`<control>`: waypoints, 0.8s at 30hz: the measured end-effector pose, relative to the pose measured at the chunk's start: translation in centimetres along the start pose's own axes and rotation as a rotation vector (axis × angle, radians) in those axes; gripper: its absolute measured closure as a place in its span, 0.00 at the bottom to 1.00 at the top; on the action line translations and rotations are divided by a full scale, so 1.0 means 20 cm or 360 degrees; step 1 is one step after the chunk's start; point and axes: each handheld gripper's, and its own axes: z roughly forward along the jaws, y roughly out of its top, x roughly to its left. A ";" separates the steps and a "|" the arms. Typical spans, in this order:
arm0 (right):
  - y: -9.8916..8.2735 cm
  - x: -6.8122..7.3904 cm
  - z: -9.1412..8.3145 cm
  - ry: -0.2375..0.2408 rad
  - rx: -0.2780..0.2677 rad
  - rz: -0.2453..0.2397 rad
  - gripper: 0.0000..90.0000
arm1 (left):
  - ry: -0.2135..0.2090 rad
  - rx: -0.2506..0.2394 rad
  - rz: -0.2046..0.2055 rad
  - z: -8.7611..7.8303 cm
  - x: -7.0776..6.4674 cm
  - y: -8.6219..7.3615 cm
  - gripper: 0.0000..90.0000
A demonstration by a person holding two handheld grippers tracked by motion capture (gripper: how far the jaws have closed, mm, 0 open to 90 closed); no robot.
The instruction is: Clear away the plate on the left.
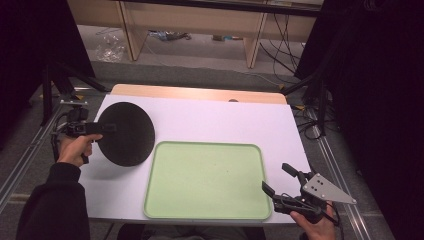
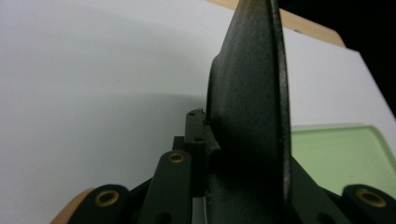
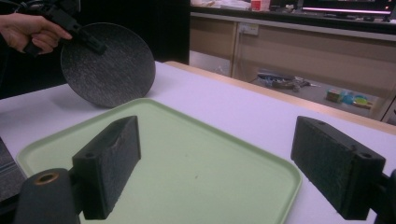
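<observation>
Entry: plate transfer, carrying stage.

Item 1. Round, flat, matte black plate with a speckled surface, count one. It is held clear of the white tabletop, tilted up on edge, just left of the tray and overlapping the tray's near-left corner in the high view. Its shadow falls on the table beneath it.

Item 2. Pale green rectangular plastic tray with rounded corners, count one. It lies flat at the front centre of the table and holds nothing.

Item 3. Left gripper, count one. Its jaws are clamped on the plate's left rim; in the left gripper view the plate stands edge-on between them.

Item 4. Right gripper, count one. Its jaws are spread wide with nothing between them, and it hovers at the tray's front right corner, apart from the plate. The right gripper view looks across the tray toward the plate.

Step in hand, as judged: the plate is lifted and on its way to the tray. The next move calls for carrying it rightward over the tray's middle, levelling it, lowering it until it sits flat inside the rim, then loosening the left jaws. The right gripper may steady the far edge.
</observation>
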 end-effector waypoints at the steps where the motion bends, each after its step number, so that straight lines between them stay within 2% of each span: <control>1: 0.00 0.00 0.00 -0.0001 0.0001 -0.0002 0.19 | -0.0011 0.0004 -0.0030 0.00 0.02 0.00 0.88; 4: 0.00 0.00 0.00 -0.0005 -0.0039 0.0007 0.19 | -0.0005 -0.0023 -0.0082 -0.02 0.06 0.00 0.88; 6: 0.00 -0.01 -0.01 -0.0013 -0.0017 0.0002 0.19 | 0.0007 -0.0049 -0.0125 -0.03 0.09 -0.01 0.88; 7: 0.00 -0.01 -0.01 0.0009 -0.0015 0.0012 0.19 | 0.0010 -0.0055 -0.0133 -0.04 0.09 -0.01 0.88; 9: 0.00 0.00 0.00 -0.0005 -0.0019 -0.0004 0.19 | 0.0041 -0.0084 -0.0142 -0.06 0.10 0.00 0.87; 11: 0.00 0.00 0.00 -0.0004 -0.0011 0.0001 0.19 | 0.0043 -0.0093 -0.0142 -0.08 0.10 0.00 0.87; 15: 0.00 -0.01 0.00 0.0002 -0.0003 0.0000 0.19 | -0.0042 -0.0120 -0.0158 -0.09 0.09 0.01 0.87; 18: 0.00 0.00 0.00 -0.0001 -0.0014 0.0002 0.19 | -0.0083 -0.0133 -0.0132 -0.10 0.04 0.02 0.87; 20: 0.00 -0.01 0.00 -0.0002 0.0000 0.0001 0.19 | -0.0133 -0.0138 -0.0129 -0.10 0.02 0.03 0.87; 21: 0.00 -0.01 0.00 0.0001 -0.0003 0.0004 0.19 | -0.0181 -0.0138 -0.0136 -0.09 0.01 0.03 0.87; 22: 0.00 -0.01 0.00 0.0000 -0.0001 0.0002 0.19 | -0.0195 -0.0140 -0.0140 -0.09 -0.01 0.03 0.87; 24: 0.00 -0.01 -0.01 -0.0001 0.0005 0.0004 0.19 | -0.0215 -0.0127 -0.0100 -0.08 -0.04 0.03 0.87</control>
